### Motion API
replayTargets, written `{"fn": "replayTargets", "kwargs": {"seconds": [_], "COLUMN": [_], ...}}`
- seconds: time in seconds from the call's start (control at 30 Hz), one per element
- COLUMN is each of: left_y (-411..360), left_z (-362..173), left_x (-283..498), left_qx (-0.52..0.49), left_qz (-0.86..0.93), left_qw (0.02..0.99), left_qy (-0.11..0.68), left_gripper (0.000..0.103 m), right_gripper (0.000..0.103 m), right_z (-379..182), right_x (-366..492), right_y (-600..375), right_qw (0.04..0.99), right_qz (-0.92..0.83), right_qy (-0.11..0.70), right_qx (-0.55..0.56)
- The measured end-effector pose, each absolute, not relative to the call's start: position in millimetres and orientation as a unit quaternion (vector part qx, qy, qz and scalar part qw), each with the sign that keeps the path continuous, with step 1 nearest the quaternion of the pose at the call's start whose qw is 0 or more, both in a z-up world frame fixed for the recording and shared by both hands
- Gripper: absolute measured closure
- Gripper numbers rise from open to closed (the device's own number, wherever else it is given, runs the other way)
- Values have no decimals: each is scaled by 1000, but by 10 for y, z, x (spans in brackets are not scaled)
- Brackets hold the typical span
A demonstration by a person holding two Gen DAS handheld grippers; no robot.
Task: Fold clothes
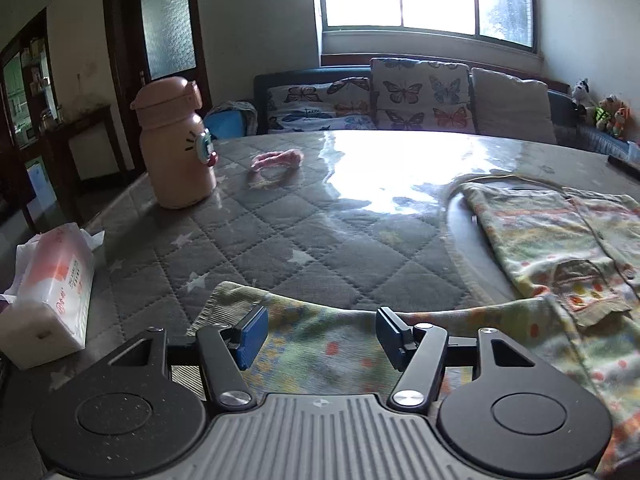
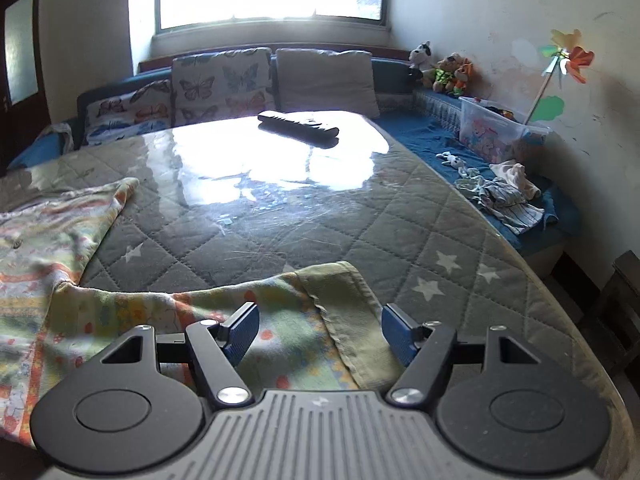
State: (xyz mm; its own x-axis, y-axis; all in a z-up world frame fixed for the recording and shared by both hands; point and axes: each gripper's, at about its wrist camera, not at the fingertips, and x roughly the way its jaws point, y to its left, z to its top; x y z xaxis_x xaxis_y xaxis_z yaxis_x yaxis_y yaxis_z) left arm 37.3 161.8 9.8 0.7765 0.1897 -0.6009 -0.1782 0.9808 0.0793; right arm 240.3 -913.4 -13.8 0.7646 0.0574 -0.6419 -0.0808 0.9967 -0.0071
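Note:
A small patterned garment (image 1: pixel 552 240) in pale green, yellow and orange lies spread on the grey quilted table (image 1: pixel 280 224). Its left sleeve (image 1: pixel 320 340) stretches under my left gripper (image 1: pixel 320 336), which is open with the blue pads on either side of the cloth. In the right wrist view the same garment (image 2: pixel 44 240) lies at the left, and its right sleeve with a green cuff (image 2: pixel 344 304) lies under my right gripper (image 2: pixel 320 334), which is open above it.
A pink bottle (image 1: pixel 176 144), a pink hair tie (image 1: pixel 276 160) and a tissue pack (image 1: pixel 52 292) sit on the table's left. A black remote (image 2: pixel 298 125) lies at the far end. A sofa with butterfly cushions (image 2: pixel 220 84) and loose clothes (image 2: pixel 504 196) lie beyond the table's edge.

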Motion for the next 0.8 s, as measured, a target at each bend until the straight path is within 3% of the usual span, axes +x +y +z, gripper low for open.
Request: {"fn": "replayTargets", "kwargs": {"seconds": [0.2,0.4,0.63,0.7,0.8], "left_y": [1241,830,384,247,58], "left_z": [265,382,384,360,319], "left_x": [238,206,245,255,259], "left_qx": [15,38,45,50,59], "left_qz": [58,6,-51,-68,-92], "left_qw": [953,959,959,956,953], "left_qy": [297,280,277,280,284], "left_gripper": [29,21,17,17,16], "right_gripper": [38,50,88,95,96], "right_z": [-174,-274,-263,-226,-117], "right_x": [2270,2190,2157,2135,2089], "right_y": [-9301,-9396,-9411,-9410,-9383], "right_qw": [941,939,943,945,948], "right_qz": [16,2,10,15,31], "right_qy": [339,342,329,323,308], "right_qx": [7,27,45,57,71]}}
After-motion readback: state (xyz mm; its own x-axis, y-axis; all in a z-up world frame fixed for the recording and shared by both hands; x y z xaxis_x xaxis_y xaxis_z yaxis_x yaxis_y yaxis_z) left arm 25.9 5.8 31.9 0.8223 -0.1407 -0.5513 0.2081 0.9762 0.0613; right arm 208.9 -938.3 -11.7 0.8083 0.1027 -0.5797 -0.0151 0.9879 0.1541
